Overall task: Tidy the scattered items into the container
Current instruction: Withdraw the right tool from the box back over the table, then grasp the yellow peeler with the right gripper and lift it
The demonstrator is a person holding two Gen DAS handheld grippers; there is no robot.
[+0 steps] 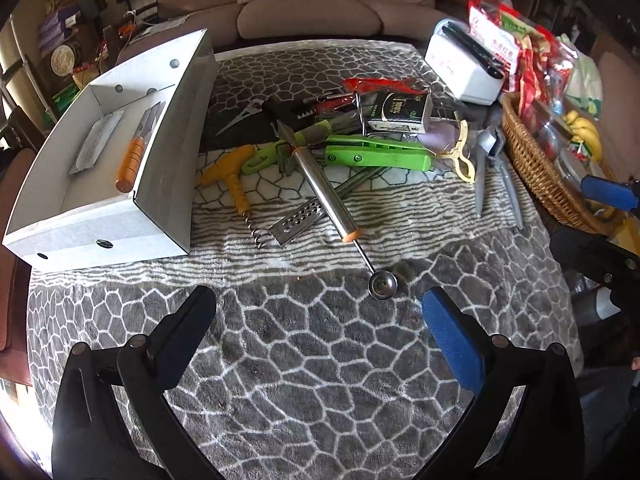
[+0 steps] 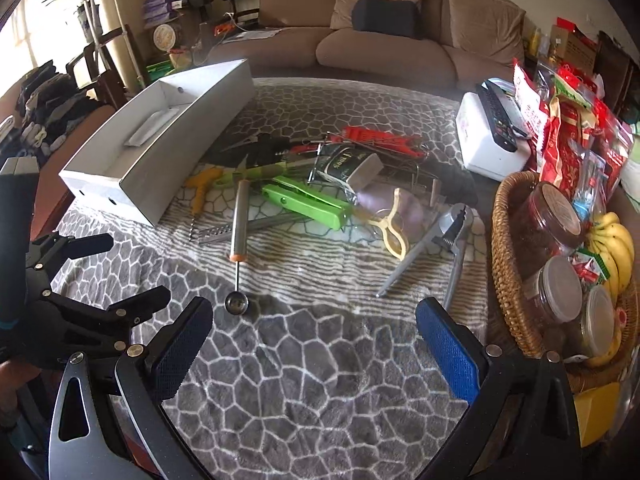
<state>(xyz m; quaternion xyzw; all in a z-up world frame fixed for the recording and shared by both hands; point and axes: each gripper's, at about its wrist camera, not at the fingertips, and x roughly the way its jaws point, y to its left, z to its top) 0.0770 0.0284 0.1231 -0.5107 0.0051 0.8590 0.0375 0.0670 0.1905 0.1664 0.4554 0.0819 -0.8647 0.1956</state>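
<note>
A white cardboard box (image 1: 160,184) (image 2: 192,136) stands at the left of the table, with an orange-handled knife (image 1: 134,156) and a flat white packet (image 1: 96,142) inside. Kitchen tools lie scattered mid-table: a steel melon baller (image 1: 324,192) (image 2: 239,216), a yellow corkscrew (image 1: 232,176) (image 2: 200,188), a green tool (image 1: 380,154) (image 2: 308,200), a small grater (image 1: 296,220), a cream peeler (image 1: 460,156) (image 2: 394,232), a grey nutcracker (image 1: 490,148) (image 2: 452,232) and a black tin (image 1: 396,112) (image 2: 348,168). My left gripper (image 1: 320,312) (image 2: 128,272) hovers open in front of the melon baller's scoop. My right gripper (image 2: 314,320) is open too, holding nothing.
A wicker basket (image 2: 504,240) (image 1: 532,164) with jars and bananas sits at the right edge. Behind it are a white appliance (image 2: 492,152) (image 1: 460,68) and red snack bags (image 2: 572,120). A grey patterned cloth (image 1: 320,380) covers the table; a sofa (image 1: 308,16) lies beyond.
</note>
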